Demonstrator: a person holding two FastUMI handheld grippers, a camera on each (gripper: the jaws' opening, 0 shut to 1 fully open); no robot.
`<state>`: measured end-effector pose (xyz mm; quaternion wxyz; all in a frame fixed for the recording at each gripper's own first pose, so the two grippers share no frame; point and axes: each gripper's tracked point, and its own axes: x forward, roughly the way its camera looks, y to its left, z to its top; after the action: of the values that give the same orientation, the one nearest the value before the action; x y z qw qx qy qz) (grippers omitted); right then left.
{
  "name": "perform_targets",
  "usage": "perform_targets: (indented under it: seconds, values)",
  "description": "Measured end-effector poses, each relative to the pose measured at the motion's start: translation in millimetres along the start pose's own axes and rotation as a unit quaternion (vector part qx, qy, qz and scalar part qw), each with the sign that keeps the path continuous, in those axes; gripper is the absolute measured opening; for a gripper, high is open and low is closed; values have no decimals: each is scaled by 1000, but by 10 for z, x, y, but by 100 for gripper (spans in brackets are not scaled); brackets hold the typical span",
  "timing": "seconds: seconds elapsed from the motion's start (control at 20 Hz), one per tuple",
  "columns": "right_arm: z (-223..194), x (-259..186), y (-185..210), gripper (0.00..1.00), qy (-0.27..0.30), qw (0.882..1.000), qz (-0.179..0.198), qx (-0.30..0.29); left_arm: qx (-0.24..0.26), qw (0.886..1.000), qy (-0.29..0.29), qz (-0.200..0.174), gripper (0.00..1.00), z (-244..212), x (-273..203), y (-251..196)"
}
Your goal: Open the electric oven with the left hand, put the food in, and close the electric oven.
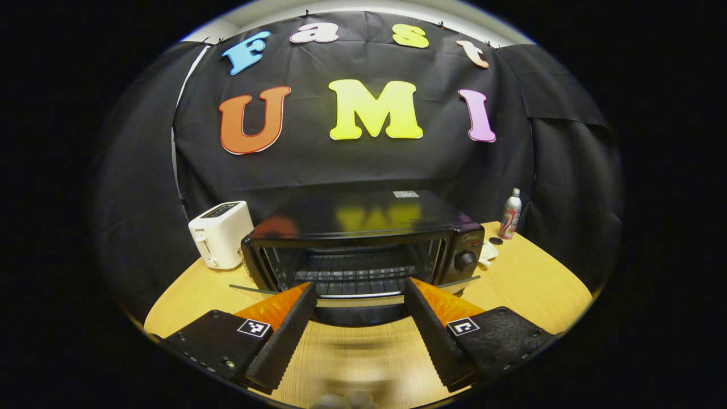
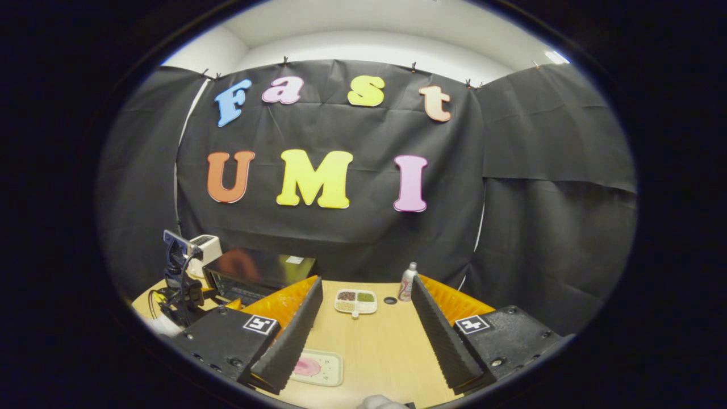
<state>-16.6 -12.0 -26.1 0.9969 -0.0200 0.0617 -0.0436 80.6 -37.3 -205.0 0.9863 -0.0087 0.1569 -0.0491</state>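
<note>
In the left gripper view the electric oven (image 1: 363, 244) fills the middle of the frame, its door hanging open. The left gripper (image 1: 360, 295) has wide jaws before it. In the right gripper view the right gripper (image 2: 367, 295) is also wide, and the food tray (image 2: 318, 367) lies at lower centre.

- A small dark word is showing on the front of the white toaster (image 1: 220, 234), near its top edge, too small to be made out.
- A pale brand mark is sitting on the control panel of the electric oven (image 1: 363, 238), above the knob; its letters are blurring together.
- A white sticker is lying on the oven's top, its print too fine to tell.
- The bottle (image 1: 510, 215) is wearing a printed wrap whose wording is staying illegible.
- Square black-and-white coded markers are sitting on the bodies of both tongs; they are carrying no letters.
</note>
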Motion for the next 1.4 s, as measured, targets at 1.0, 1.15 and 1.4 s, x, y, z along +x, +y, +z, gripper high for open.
perform_targets:
  seconds: [1.0,1.15,1.4]
  values:
    - [-398,-270,17,96,40,999,-9,-13,4,993,114,-4,97,-1210,-385,-20]
    - [-471,-294,36,96,45,999,-5,-15,1,991,136,-5,97,-1370,-371,-27]
    - [-629,-275,2,96,61,998,-9,-26,12,990,141,-8,96,-1457,-341,-31]
